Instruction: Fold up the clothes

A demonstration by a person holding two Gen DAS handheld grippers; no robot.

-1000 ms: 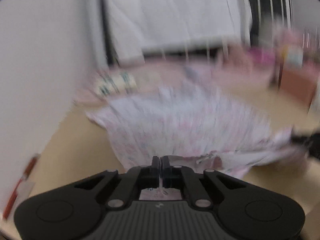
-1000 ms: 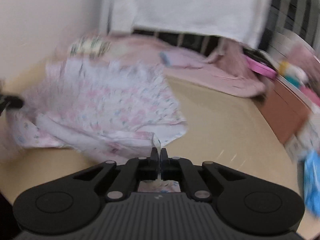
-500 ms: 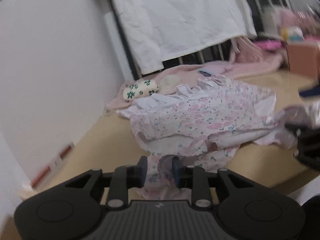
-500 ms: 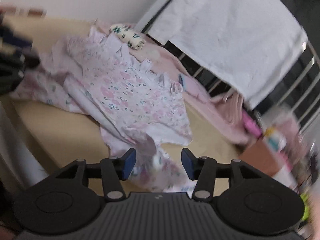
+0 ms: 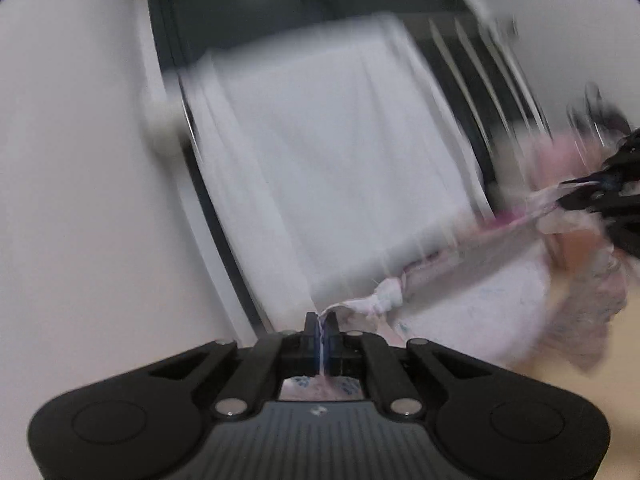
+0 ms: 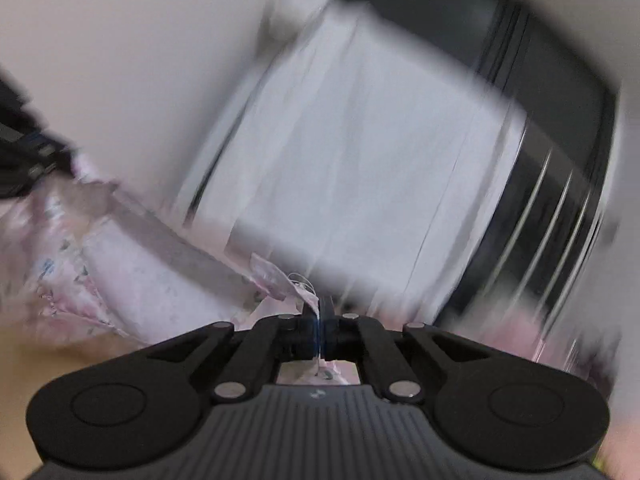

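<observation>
Tan table [image 5: 580, 380], floral garment [image 5: 500, 300] partly on it.

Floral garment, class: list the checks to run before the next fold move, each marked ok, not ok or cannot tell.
1. Left gripper shut on the floral garment: ok.
2. Right gripper shut on it: ok.
3. Edge between the grippers pulled taut: ok.
4. Garment hanging free of the table: cannot tell, blurred.
5. Views sharp enough to judge alignment: not ok.

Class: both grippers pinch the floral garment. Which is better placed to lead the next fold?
Neither clearly. The left gripper and right gripper each clamp an end of the floral garment, stretched between them; blur hides more.
</observation>
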